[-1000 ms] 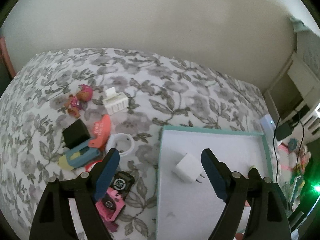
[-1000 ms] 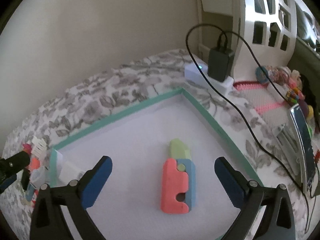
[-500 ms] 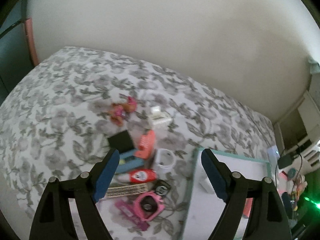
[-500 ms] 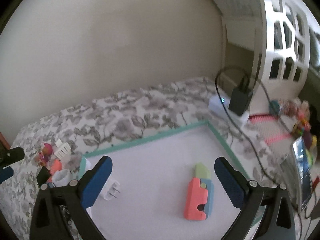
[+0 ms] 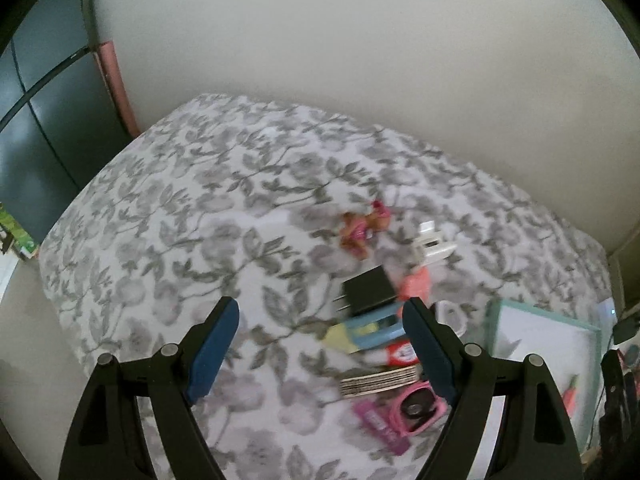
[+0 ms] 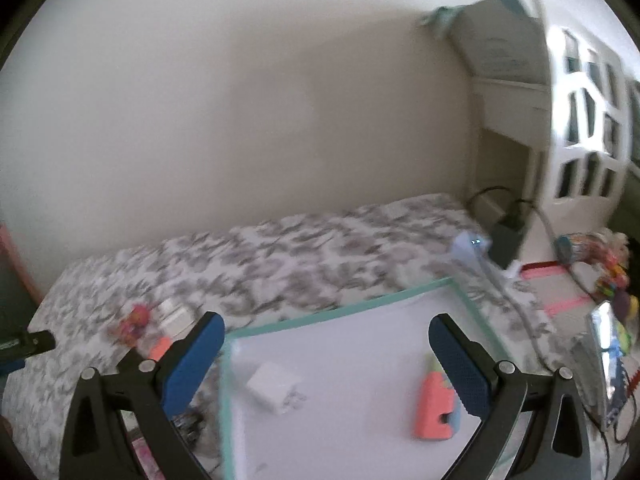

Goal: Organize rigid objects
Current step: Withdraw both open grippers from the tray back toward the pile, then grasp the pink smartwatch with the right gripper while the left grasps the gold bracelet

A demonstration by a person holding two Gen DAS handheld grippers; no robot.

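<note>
Bed [image 5: 168, 216], flowered grey-and-white cover, fills the middle of both views; tray [image 6: 348, 312], white floor with green rim, lower centre of the right wrist view and lower right edge of the left wrist view, holds two items already: white plug [image 6: 274, 388] near its left wall, coral and blue block toy [image 6: 436, 412] toward its right; left gripper [image 5: 320, 344], jaws wide, nothing between the pads, bare cover beneath; right gripper [image 6: 326, 360], jaws wide and empty, poised above the tray; loose pile, right of centre in the left wrist view, lying to the right of the left gripper's gap and partly behind its right finger: black charger [image 5: 366, 290], blue and yellow block toy [image 5: 360, 330] with long axis running left to right across the frame, pink gadget [image 5: 416, 408], striped comb [image 5: 378, 380], coral piece [image 5: 416, 284], white ribbed adapter [image 5: 434, 246], small doll [image 5: 360, 228] farthest up; judgement: left gripper is the nearer one to the pile, and would need to shift rightward and close across a toy's short side
</note>
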